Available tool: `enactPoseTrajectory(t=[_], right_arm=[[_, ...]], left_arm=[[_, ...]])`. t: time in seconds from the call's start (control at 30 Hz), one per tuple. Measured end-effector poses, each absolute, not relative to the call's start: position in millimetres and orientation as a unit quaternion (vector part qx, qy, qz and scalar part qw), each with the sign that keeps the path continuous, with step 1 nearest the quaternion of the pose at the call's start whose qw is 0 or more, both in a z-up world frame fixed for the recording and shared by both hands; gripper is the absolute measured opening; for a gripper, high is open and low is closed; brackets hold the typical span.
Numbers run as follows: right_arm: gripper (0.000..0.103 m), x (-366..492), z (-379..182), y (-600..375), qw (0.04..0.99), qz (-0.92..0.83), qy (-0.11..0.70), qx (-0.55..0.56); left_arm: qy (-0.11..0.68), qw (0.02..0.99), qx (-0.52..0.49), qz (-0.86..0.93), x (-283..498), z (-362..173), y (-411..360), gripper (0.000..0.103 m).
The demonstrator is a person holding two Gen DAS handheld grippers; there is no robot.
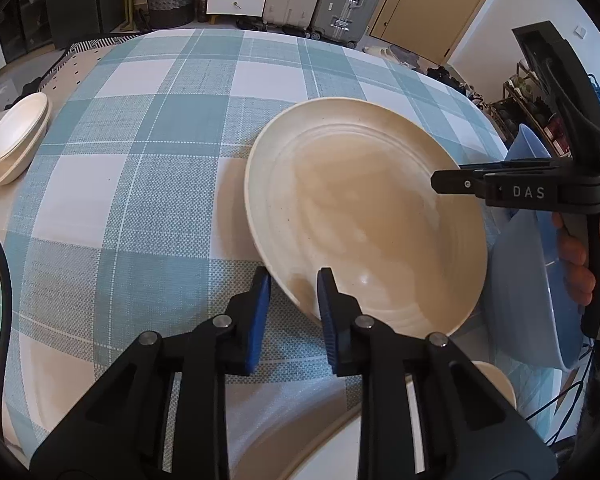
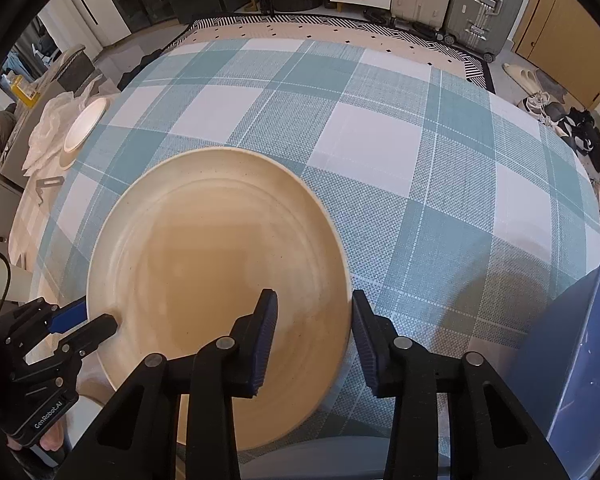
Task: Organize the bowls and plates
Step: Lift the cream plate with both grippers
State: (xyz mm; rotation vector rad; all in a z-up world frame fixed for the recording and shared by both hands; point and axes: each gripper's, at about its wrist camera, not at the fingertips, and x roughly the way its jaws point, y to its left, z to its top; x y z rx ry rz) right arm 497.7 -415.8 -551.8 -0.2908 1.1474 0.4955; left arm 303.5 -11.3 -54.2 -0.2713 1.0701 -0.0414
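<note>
Nearest the left wrist camera, the left gripper has its blue-padded fingers set either side of the near rim of a large round cream ceramic plate, one pad under the rim and one over the inside; whether they pinch it or merely straddle it I cannot tell. That plate is tilted, its far edge raised off the teal-and-white checked tablecloth. From the opposite side, the right gripper straddles the plate's right-hand rim with its jaws spread apart, one pad over the plate's well and the other outside over the cloth (so the plate sits between the two tools, each at an opposite edge). Just right of it lies a pale blue bowl, close to the right hand. Well apart, at the table's far left edge, sits a small stack of white shallow dishes, which I judge the likely destination, lying to the left gripper's side.
</note>
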Motion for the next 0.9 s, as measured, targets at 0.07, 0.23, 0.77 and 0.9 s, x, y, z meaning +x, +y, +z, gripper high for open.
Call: enactPoseTrajectory(t=[0.07,0.23,0.77,0.9], right_arm=[[0.035,497,-551,-416,0.803,0.231,0.533,-0.135],[0.035,495,-548,-417,0.808,0.233,0.524,-0.134],[0.035,469,-524,-415,0.824,0.252,0.489,-0.133],[0.035,456,-511,-413,0.83,0.257,0.477,-0.133]], left_arm=[[0.507,0.852,-0.13,-0.019,303,-54,-10,0.021],[0.5,0.856,-0.128,-0.015,301,-50,-10,0.021],[0.474,0.872,-0.118,0.005,284,-25,-1,0.021],[0.464,0.878,-0.116,0.01,272,-13,1,0.021]])
